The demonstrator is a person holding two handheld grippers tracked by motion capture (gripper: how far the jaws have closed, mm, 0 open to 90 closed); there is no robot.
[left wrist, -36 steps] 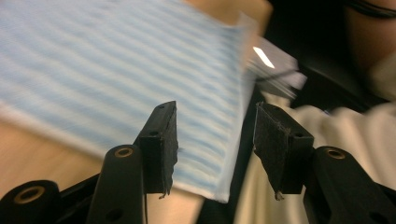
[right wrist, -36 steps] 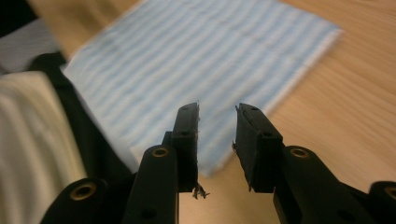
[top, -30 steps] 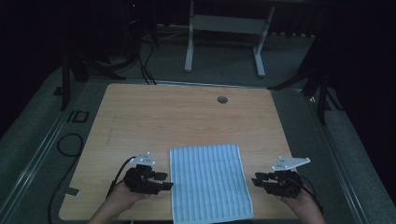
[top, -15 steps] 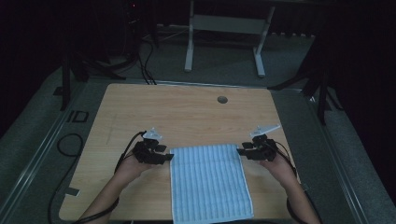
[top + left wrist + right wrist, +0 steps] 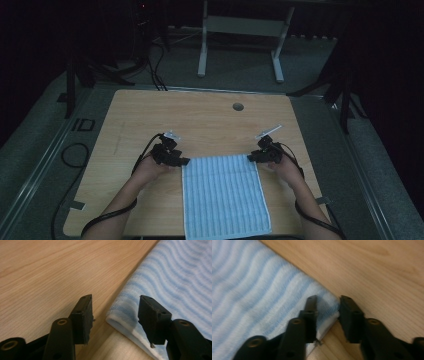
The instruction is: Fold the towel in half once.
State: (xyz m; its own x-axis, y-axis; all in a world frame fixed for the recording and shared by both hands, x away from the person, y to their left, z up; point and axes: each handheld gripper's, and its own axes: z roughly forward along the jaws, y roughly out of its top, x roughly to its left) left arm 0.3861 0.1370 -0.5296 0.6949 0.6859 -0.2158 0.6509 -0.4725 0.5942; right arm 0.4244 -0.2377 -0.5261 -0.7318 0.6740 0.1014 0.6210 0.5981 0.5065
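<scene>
A blue-and-white striped towel [image 5: 225,195] lies flat on the wooden table [image 5: 200,115], its near end at the table's front edge. My left gripper [image 5: 184,161] is at the towel's far left corner. In the left gripper view it [image 5: 115,315] is open, and the folded corner of the towel [image 5: 175,277] lies between the jaws, touching neither. At the far right corner is my right gripper [image 5: 251,156]. In the right gripper view it [image 5: 327,312] has narrowed onto the corner of the towel [image 5: 249,290], which bunches between both pads.
A round cable hole [image 5: 238,106] sits near the table's far edge. Bare wood stretches beyond the towel and on both sides of it. A black cable [image 5: 70,150] loops on the floor at the left. A white stand [image 5: 240,25] is behind the table.
Both hands have moved away from the near edge, along the towel's sides, to its far corners. The right jaws now close on the far right corner.
</scene>
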